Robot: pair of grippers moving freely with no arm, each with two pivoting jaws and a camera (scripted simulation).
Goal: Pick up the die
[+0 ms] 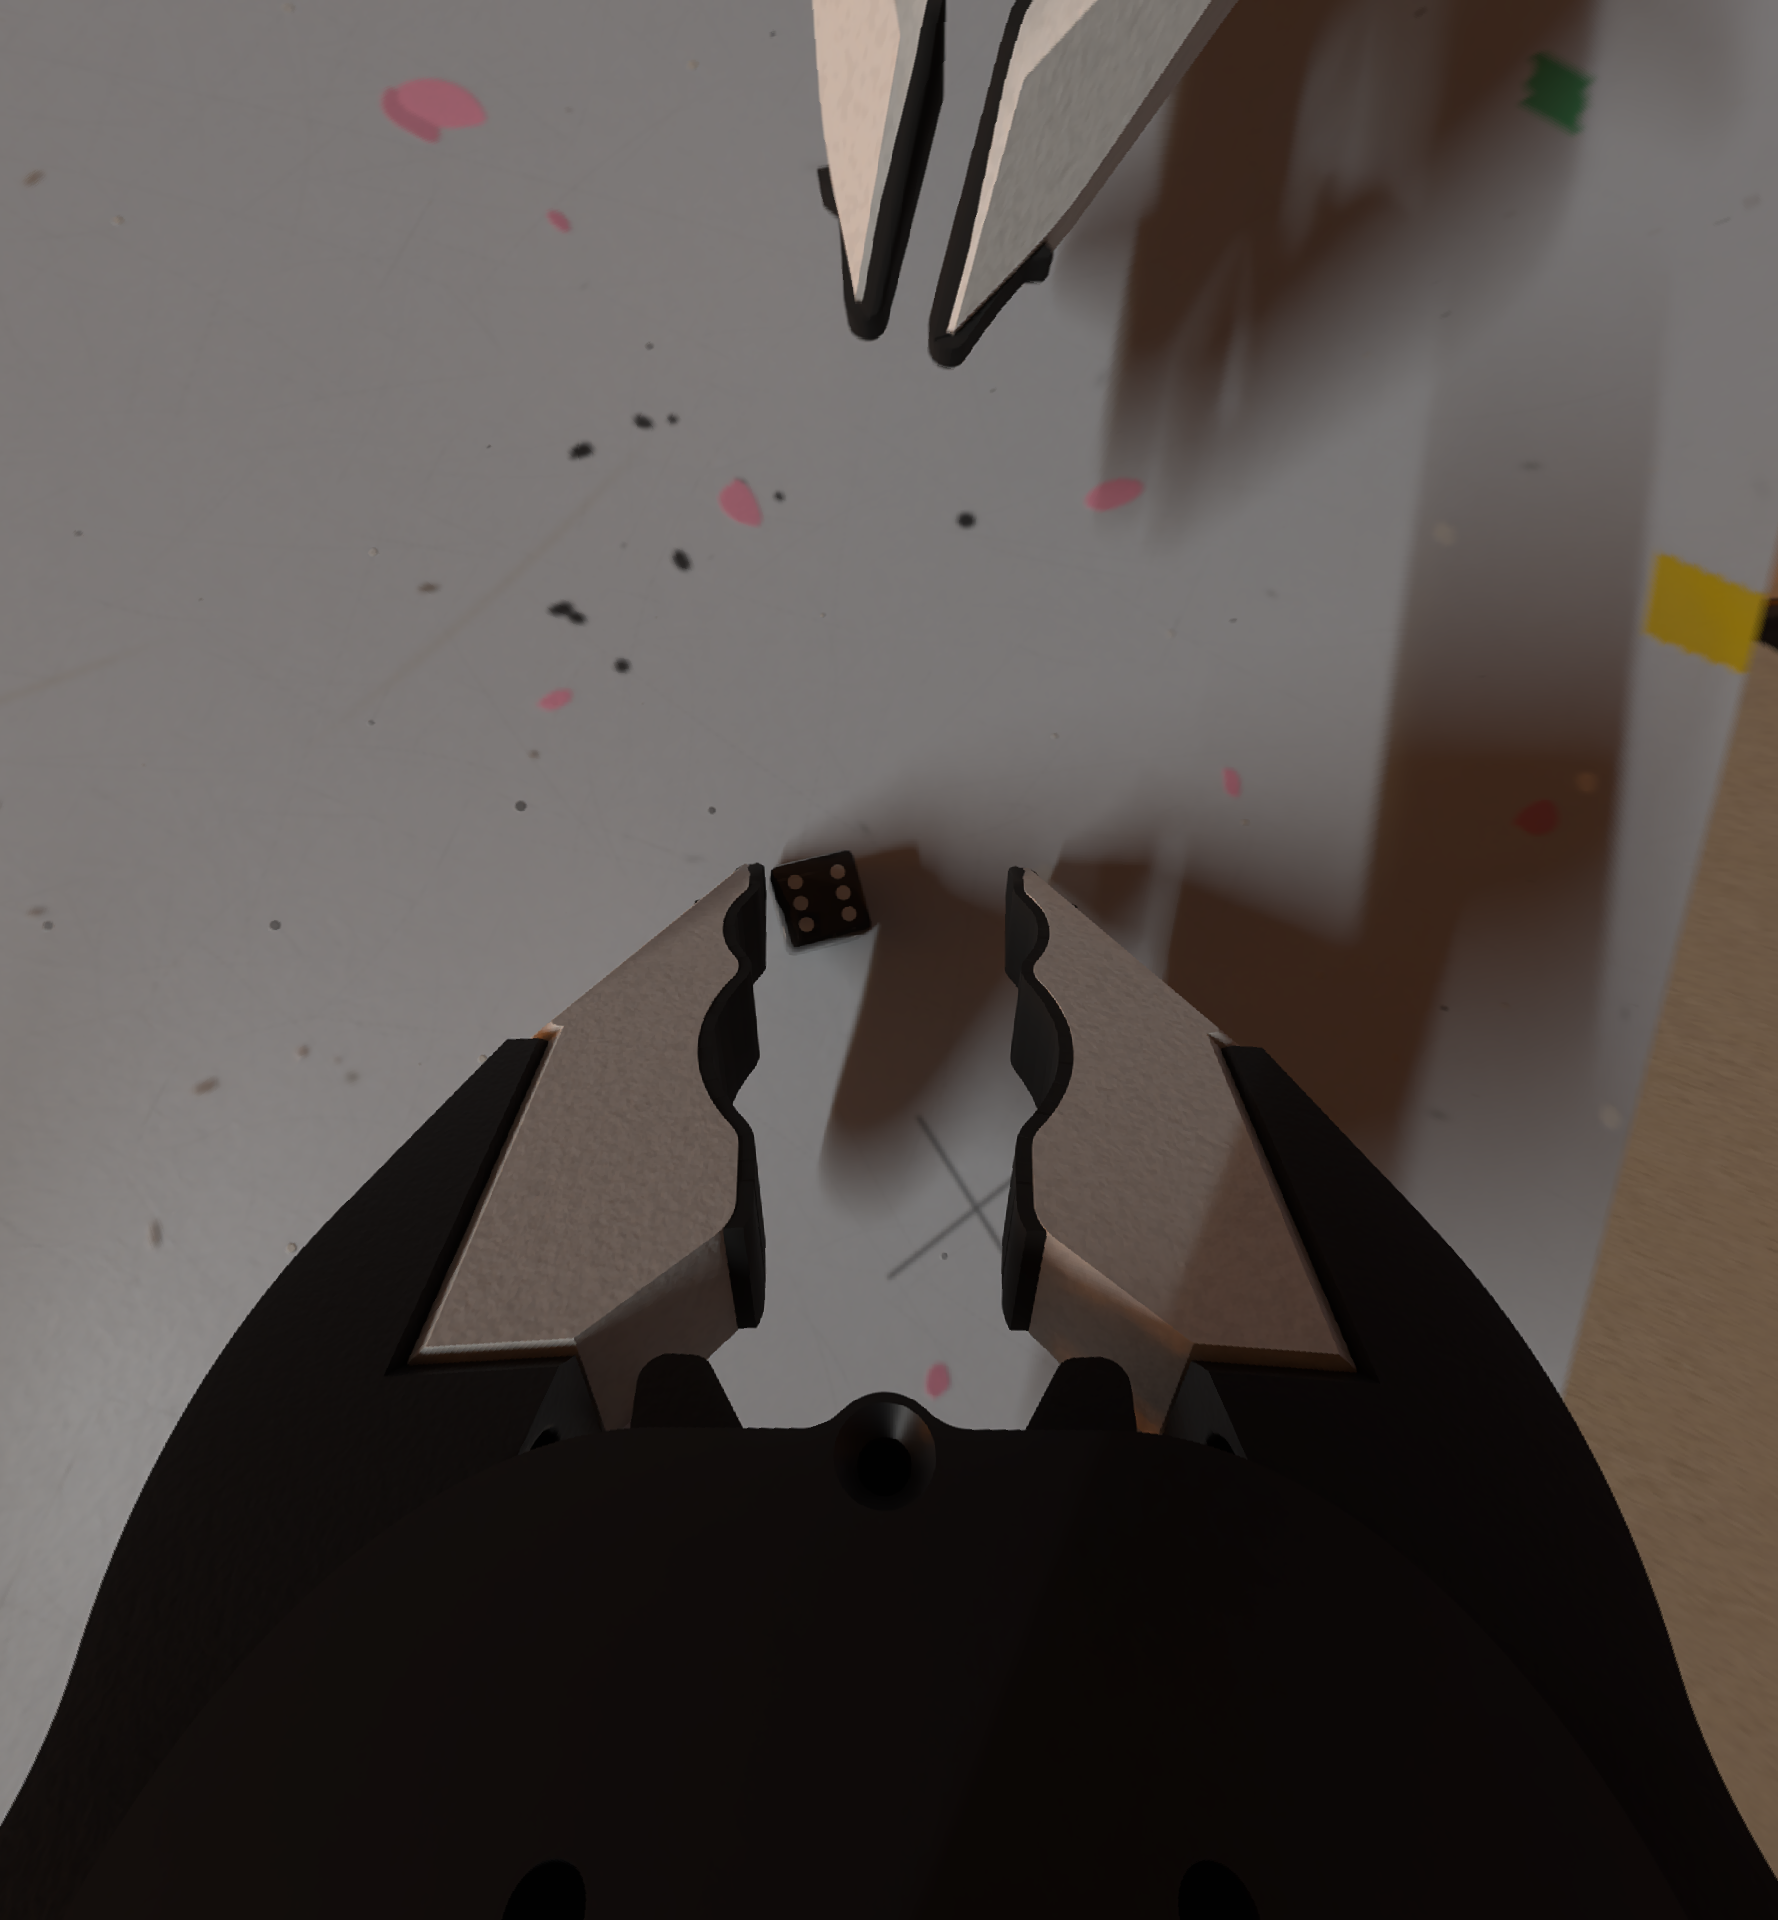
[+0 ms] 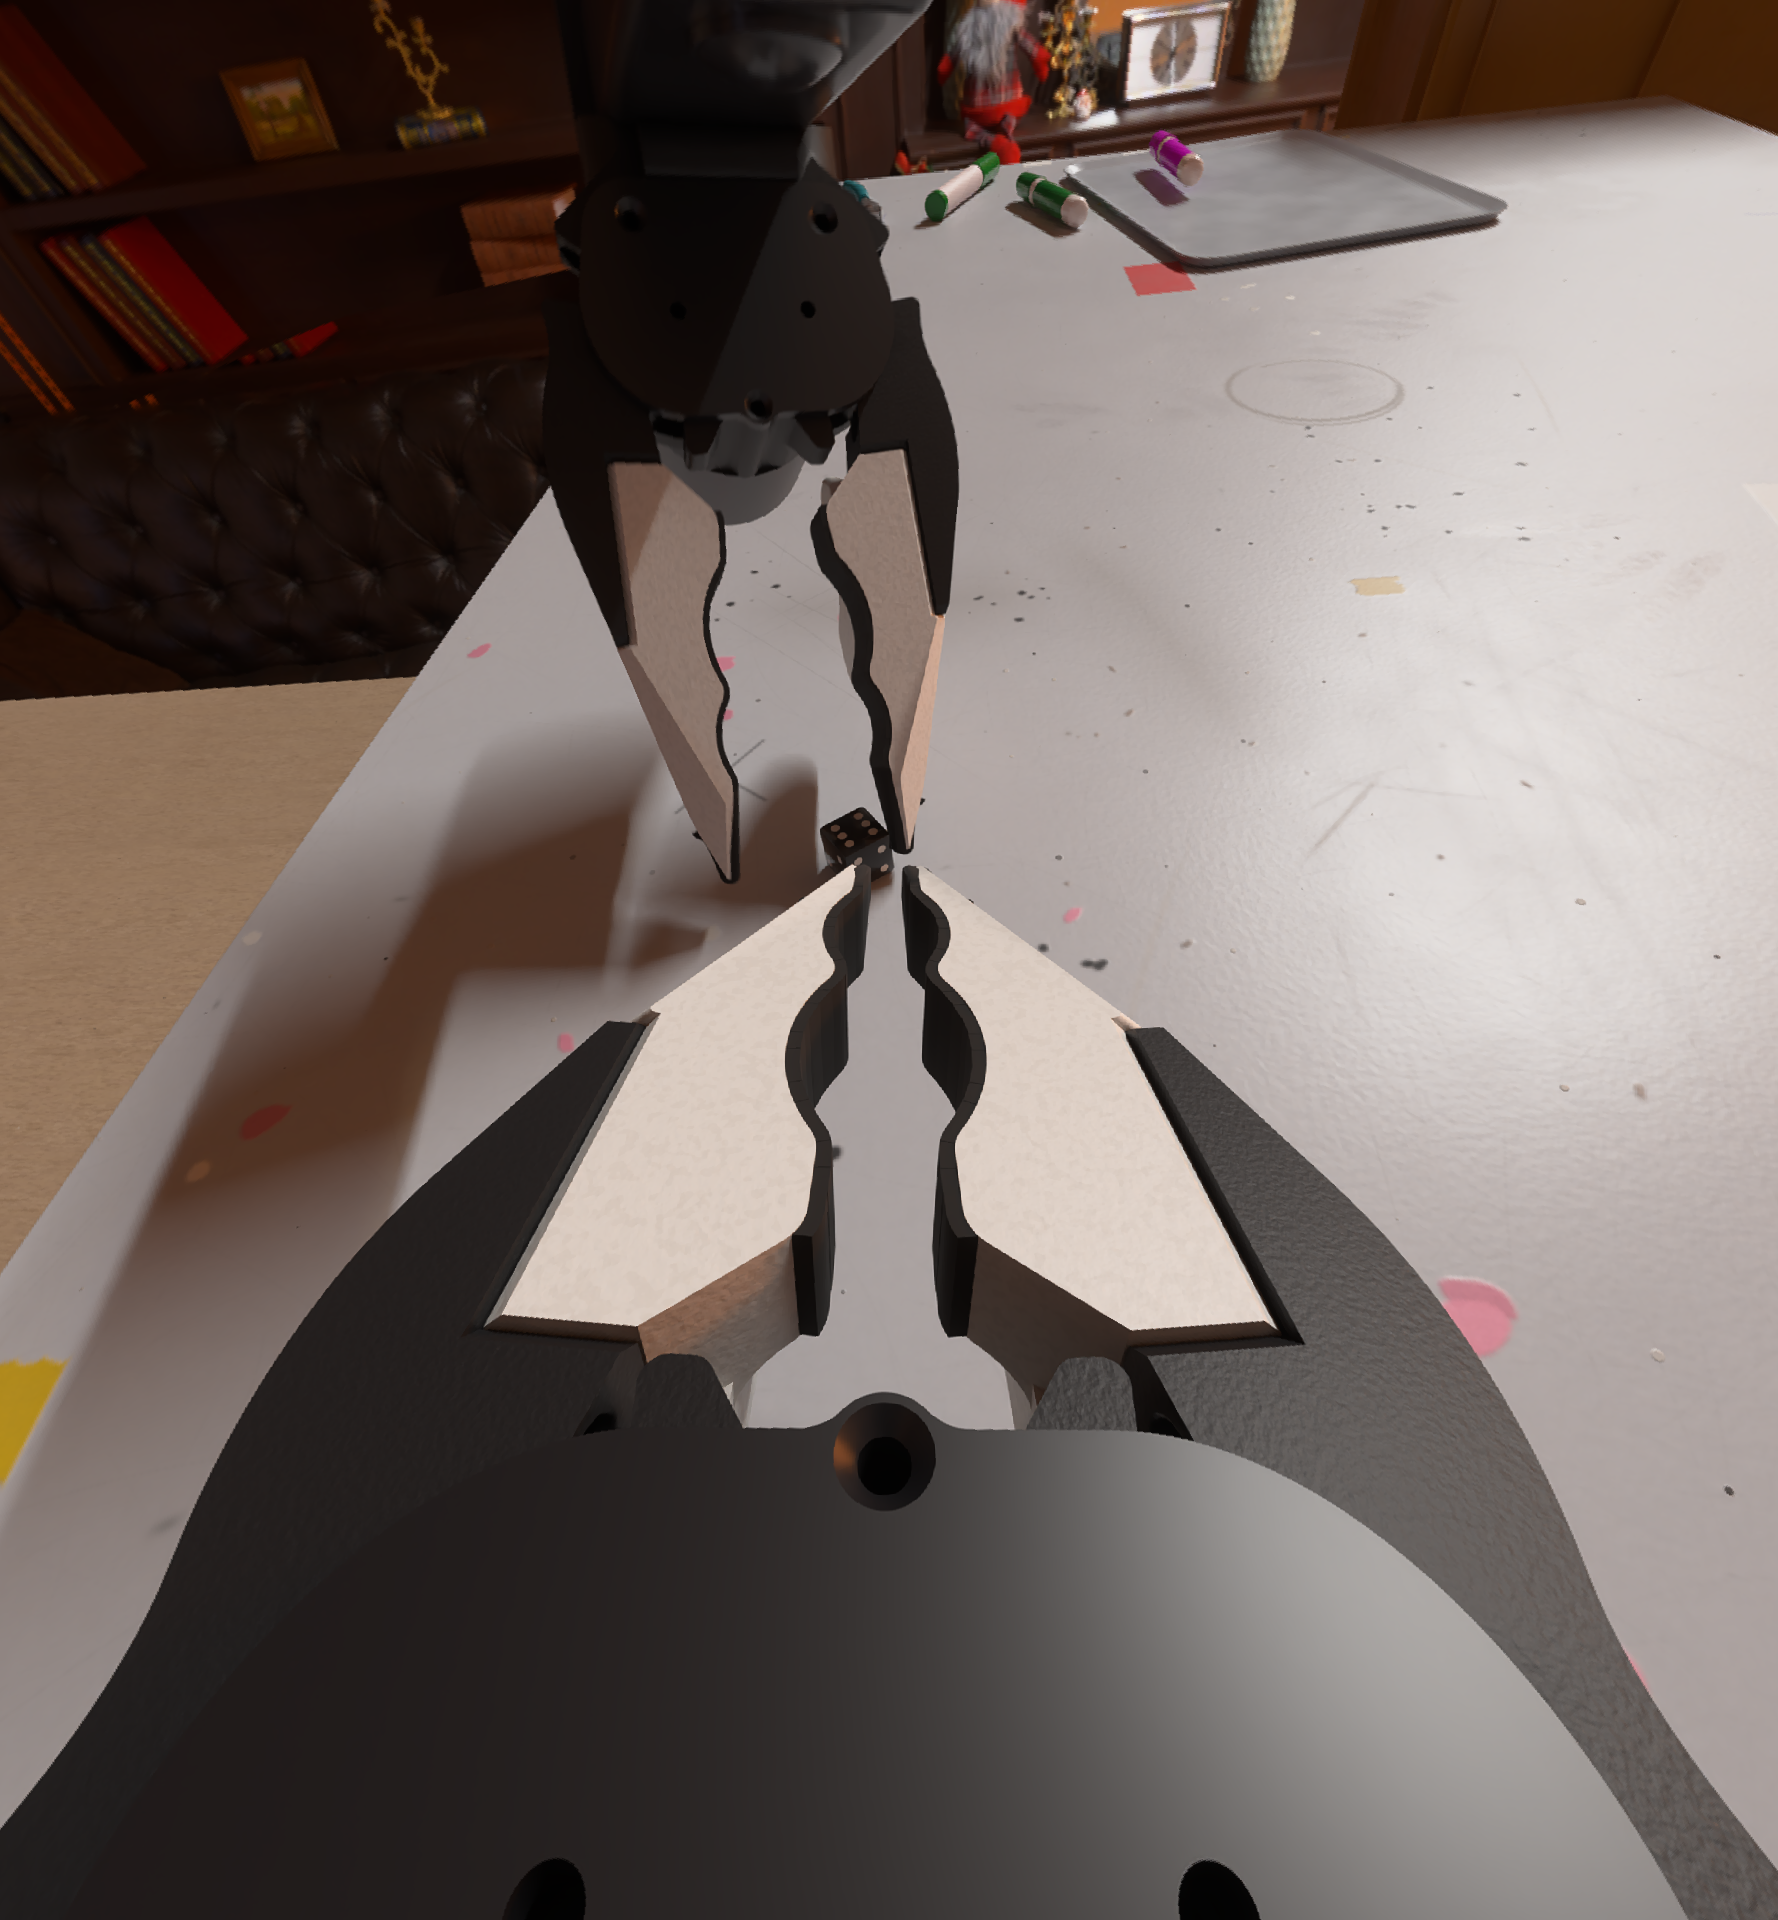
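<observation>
A small black die (image 1: 823, 899) with pale pips lies on the grey-white table (image 1: 241, 831), six pips up. My left gripper (image 1: 885, 883) is open and low over the table. The die sits between its fingertips, right beside the left fingertip (image 1: 750, 914), with a wide gap to the right one. In the right wrist view the die (image 2: 857, 840) lies between the left gripper's (image 2: 814, 847) tips. My right gripper (image 2: 885, 883) has its fingers almost together and holds nothing; its tips are just short of the die. It also shows in the left wrist view (image 1: 906, 332), beyond the die.
The table edge (image 2: 376, 748) runs close on the left of the right wrist view, with tan floor beyond. A grey tray (image 2: 1280, 208) with a purple marker (image 2: 1176, 156) and two green markers (image 2: 1051, 200) lie far back. Yellow tape (image 1: 1700, 611) marks the edge.
</observation>
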